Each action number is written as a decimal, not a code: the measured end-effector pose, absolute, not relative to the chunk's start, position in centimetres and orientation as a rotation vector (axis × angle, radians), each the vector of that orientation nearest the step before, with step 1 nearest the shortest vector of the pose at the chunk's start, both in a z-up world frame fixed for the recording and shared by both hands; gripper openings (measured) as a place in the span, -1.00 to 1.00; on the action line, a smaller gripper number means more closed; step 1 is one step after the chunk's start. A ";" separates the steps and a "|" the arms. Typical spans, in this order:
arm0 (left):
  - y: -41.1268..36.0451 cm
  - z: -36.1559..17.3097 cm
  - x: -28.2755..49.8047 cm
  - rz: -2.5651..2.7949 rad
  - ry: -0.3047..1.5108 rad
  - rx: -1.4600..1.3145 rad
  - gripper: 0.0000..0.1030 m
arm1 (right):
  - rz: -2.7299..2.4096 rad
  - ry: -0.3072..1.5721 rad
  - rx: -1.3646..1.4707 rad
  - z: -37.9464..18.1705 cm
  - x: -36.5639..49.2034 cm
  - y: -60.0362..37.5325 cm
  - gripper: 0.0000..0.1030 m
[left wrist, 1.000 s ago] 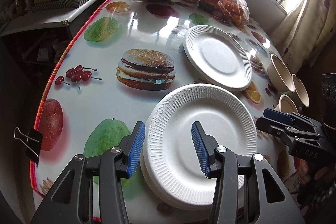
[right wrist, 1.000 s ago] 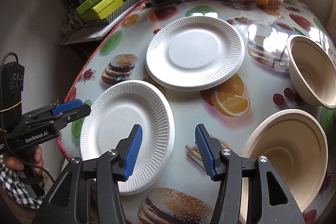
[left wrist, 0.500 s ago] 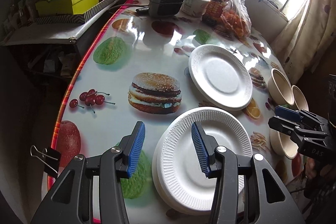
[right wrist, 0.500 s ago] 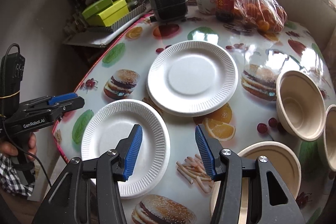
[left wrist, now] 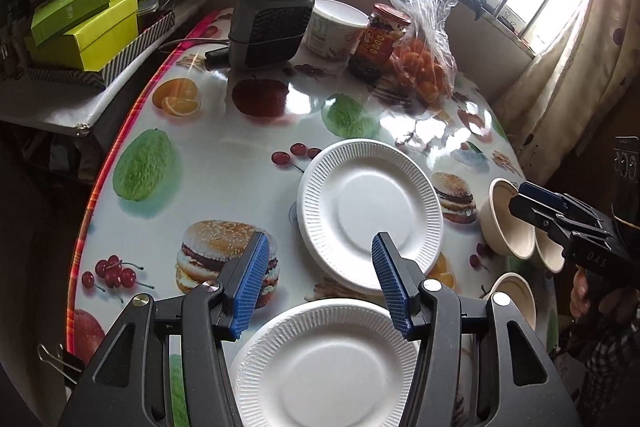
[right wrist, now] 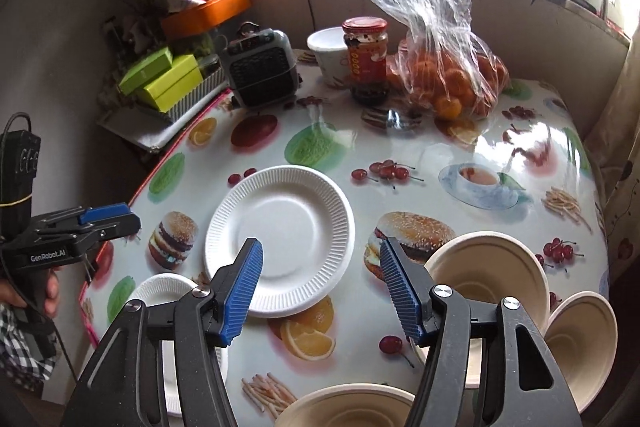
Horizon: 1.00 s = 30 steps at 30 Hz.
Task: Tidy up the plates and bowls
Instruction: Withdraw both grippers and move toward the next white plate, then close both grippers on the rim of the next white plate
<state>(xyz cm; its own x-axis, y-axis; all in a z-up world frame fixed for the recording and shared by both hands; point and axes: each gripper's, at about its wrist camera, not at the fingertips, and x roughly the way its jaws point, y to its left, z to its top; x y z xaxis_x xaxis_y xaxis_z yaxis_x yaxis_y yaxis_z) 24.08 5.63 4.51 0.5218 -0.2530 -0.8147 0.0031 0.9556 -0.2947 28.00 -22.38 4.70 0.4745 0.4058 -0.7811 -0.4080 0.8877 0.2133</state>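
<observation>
We raise our left gripper (left wrist: 316, 287) and right gripper (right wrist: 320, 291), jaws opening and empty, above the white plates (left wrist: 370, 211) and tan bowls (right wrist: 488, 279) ahead.

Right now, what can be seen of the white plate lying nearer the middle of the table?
The white plate is round, foam-like as it looks, with a ribbed rim and a smooth flat centre. It lies upright and empty on the printed tablecloth, partly covering a printed orange. Neither gripper touches it.
</observation>
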 end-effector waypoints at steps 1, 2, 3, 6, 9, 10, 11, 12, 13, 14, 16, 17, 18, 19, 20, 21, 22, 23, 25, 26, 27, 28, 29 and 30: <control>5.6 4.0 24.4 -0.146 1.026 -0.287 0.06 | 0.494 0.969 0.006 4.2 28.6 -22.4 0.19; 5.7 3.7 24.8 -0.135 1.032 -0.298 0.06 | 0.496 0.977 0.012 3.8 29.3 -22.4 0.19; 5.6 3.4 25.1 -0.131 1.033 -0.302 0.06 | 0.505 0.986 0.020 3.3 29.9 -22.4 0.19; 5.9 2.7 26.0 -0.101 1.046 -0.319 0.06 | 0.538 1.017 0.019 2.3 31.5 -21.9 0.16; 6.1 2.1 26.8 -0.090 1.052 -0.327 0.06 | 0.577 1.049 -0.014 1.5 32.6 -20.9 -0.05; 6.2 1.8 27.0 -0.086 1.060 -0.332 0.06 | 0.586 1.060 -0.021 1.2 32.9 -20.7 -0.13; 6.3 1.5 27.2 -0.084 1.066 -0.343 0.06 | 0.592 1.073 -0.023 0.8 33.3 -20.4 -0.15; 6.3 1.2 27.4 -0.085 1.073 -0.347 0.06 | 0.599 1.086 -0.020 0.4 33.7 -20.2 -0.15; 6.3 0.9 27.6 -0.086 1.078 -0.351 0.06 | 0.602 1.100 -0.018 0.0 34.0 -20.0 -0.17; 6.4 0.6 27.7 -0.083 1.082 -0.353 0.06 | 0.603 1.113 -0.020 -0.5 34.2 -19.9 -0.21; 6.4 0.0 28.0 -0.077 1.102 -0.351 0.06 | 0.601 1.135 -0.029 -1.3 34.6 -19.6 -0.25; 6.4 -0.4 28.2 -0.076 1.113 -0.351 0.05 | 0.602 1.141 -0.026 -1.5 34.6 -19.4 -0.27; 6.3 -0.7 28.3 -0.077 1.128 -0.350 0.05 | 0.604 1.146 -0.021 -1.8 34.7 -19.3 -0.27; 6.2 -1.0 28.5 -0.084 1.139 -0.349 0.04 | 0.607 1.151 -0.019 -1.9 34.7 -19.2 -0.27; 6.0 -1.2 28.7 -0.092 1.145 -0.343 0.04 | 0.609 1.156 -0.022 -2.1 34.7 -19.0 -0.27; 5.9 -1.4 28.8 -0.095 1.149 -0.335 0.04 | 0.608 1.162 -0.030 -2.3 34.7 -18.8 -0.27; 5.8 -1.5 29.0 -0.096 1.154 -0.330 0.04 | 0.606 1.166 -0.034 -2.5 34.8 -18.7 -0.27; 5.7 -1.8 29.2 -0.099 1.160 -0.329 0.04 | 0.601 1.171 -0.033 -2.7 34.8 -18.6 -0.27; 5.6 -2.2 29.4 -0.107 1.173 -0.336 0.03 | 0.591 1.175 -0.026 -2.9 34.9 -18.6 -0.27; 5.5 -2.3 29.5 -0.110 1.179 -0.332 0.03 | 0.585 1.177 -0.024 -3.0 35.0 -18.6 -0.29; 5.5 -2.4 29.5 -0.111 1.184 -0.330 0.03 | 0.578 1.179 -0.024 -3.1 35.1 -18.6 -0.30; 5.4 -2.5 29.5 -0.116 1.187 -0.329 0.03 | 0.574 1.182 -0.025 -3.1 35.1 -18.6 -0.30; 5.4 -2.4 29.6 -0.119 1.187 -0.326 0.03 | 0.572 1.187 -0.025 -3.2 35.2 -18.7 -0.31; 5.4 -2.5 29.6 -0.118 1.186 -0.327 0.03 | 0.569 1.192 -0.023 -3.3 35.2 -18.7 -0.32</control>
<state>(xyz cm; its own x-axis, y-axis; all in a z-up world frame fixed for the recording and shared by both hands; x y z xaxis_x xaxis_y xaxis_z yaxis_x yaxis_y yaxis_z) 29.58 5.36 -2.46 0.3755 -0.2605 -0.8895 -0.0804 0.9469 -0.3113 35.22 -18.68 -3.30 0.2472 0.4055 -0.8801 -0.4296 0.8600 0.2755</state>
